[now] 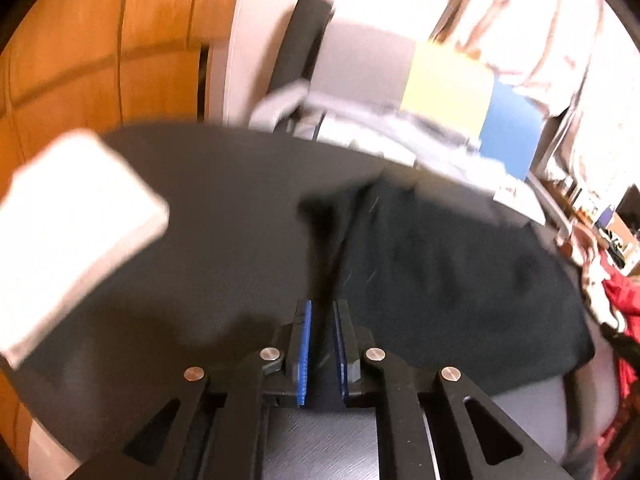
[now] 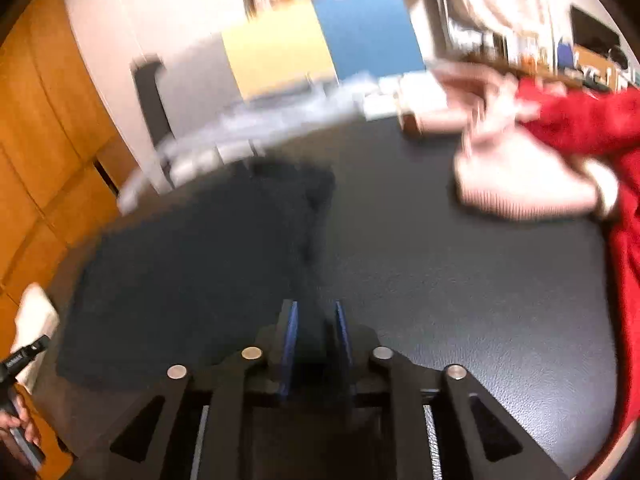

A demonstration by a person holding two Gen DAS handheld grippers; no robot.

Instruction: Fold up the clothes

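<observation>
A dark navy garment (image 1: pixel 448 280) lies spread on the dark table (image 1: pixel 200 208), partly over the table's near edge. It also shows in the right wrist view (image 2: pixel 192 272). My left gripper (image 1: pixel 321 308) sits at the garment's left edge, jaws nearly closed with a narrow gap; dark cloth seems to run between the blue pads. My right gripper (image 2: pixel 316 308) is at the garment's right edge with dark cloth between its blue pads. Both views are motion-blurred.
A folded white cloth (image 1: pixel 72 232) lies on the table at the left. A pile of red and pink-white clothes (image 2: pixel 560 168) lies at the right. A chair (image 1: pixel 304 44) and yellow and blue panels (image 2: pixel 320 44) stand behind the table. Wooden doors (image 1: pixel 100 40) are at the left.
</observation>
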